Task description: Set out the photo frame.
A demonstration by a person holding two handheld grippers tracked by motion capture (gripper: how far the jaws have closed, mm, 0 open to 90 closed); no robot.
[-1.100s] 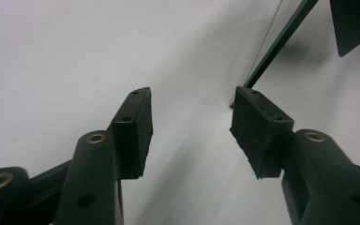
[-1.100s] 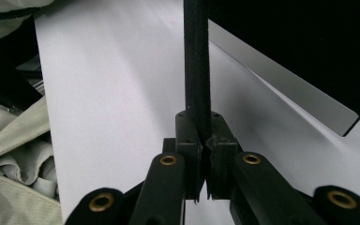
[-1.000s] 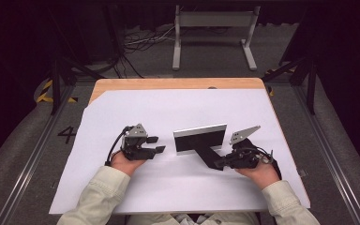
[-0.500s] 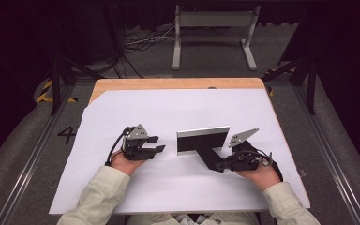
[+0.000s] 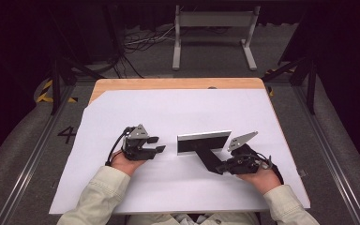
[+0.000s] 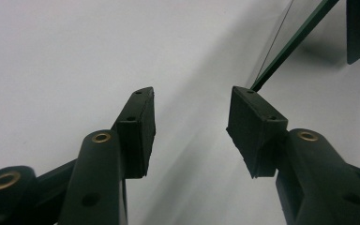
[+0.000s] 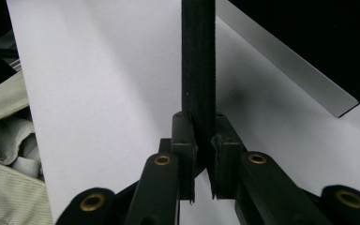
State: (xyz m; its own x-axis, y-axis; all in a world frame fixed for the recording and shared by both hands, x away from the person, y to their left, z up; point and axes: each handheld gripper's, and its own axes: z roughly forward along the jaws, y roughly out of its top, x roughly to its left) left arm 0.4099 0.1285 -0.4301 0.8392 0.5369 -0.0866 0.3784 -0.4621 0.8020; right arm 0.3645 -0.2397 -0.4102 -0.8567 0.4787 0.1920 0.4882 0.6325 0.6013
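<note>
A white sheet (image 5: 168, 112) covers most of the wooden table (image 5: 178, 83), and everything in play sits on its near half. The largest thing is a dark rectangular panel with a pale silver edge (image 5: 204, 142), standing roughly upright near the middle of the sheet, with a flat black stand arm (image 5: 210, 159) running from its lower back toward the person's right. It looks like a framed plate or small mirror on a prop; what the face is made of cannot be told.

It seems rigid and thin, probably light, but top-heavy on so narrow a prop, so it would likely tip or swing if pushed at the top edge. If the face is glass, it is breakable and slick, a poor place for pads. The stand arm (image 7: 198, 56) is the better hold: flat, stiff, matte and narrow enough to pinch.

The right gripper (image 5: 228, 165) already has it. In the right gripper view its jaws are nearly together, pads clamped on both faces of that black strip.

The left gripper (image 5: 155, 145) rests just left of the panel, not touching. Its jaws stand about half apart with nothing between them, having just closed a little; one pad (image 6: 253, 126) lies near the panel's thin edge (image 6: 290, 47). A steadying pinch low on that edge looks sensible.
</note>
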